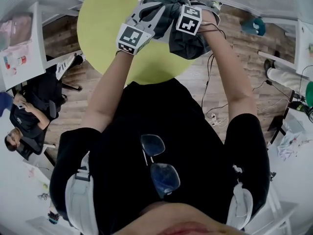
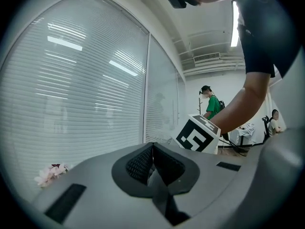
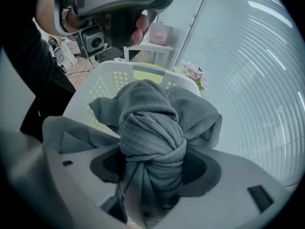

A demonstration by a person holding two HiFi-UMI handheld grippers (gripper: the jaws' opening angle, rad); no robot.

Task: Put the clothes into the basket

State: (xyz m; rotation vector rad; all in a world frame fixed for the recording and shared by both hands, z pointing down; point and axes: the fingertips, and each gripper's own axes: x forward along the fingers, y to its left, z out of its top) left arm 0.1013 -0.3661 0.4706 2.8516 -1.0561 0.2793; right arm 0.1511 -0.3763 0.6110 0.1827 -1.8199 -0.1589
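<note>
Now gray cloth (image 3: 151, 128) bunched between right gripper (image 3: 152, 165) fingers, clamped; left gripper (image 2: 153, 163) fingers together.

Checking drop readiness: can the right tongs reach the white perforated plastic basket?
Probably yes: the right tongs, shut on the bunched grey cloth, face the open white basket with nothing between.

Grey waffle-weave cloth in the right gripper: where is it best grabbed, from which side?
Grip the grey waffle-weave cloth at its twisted, rope-like middle, where the right gripper clamps it. That bundle looks thick and compact, so the grip should hold; loose flaps would probably slip. Come from the person's side, jaws straddling the twist, pointing toward the white perforated plastic basket.
</note>
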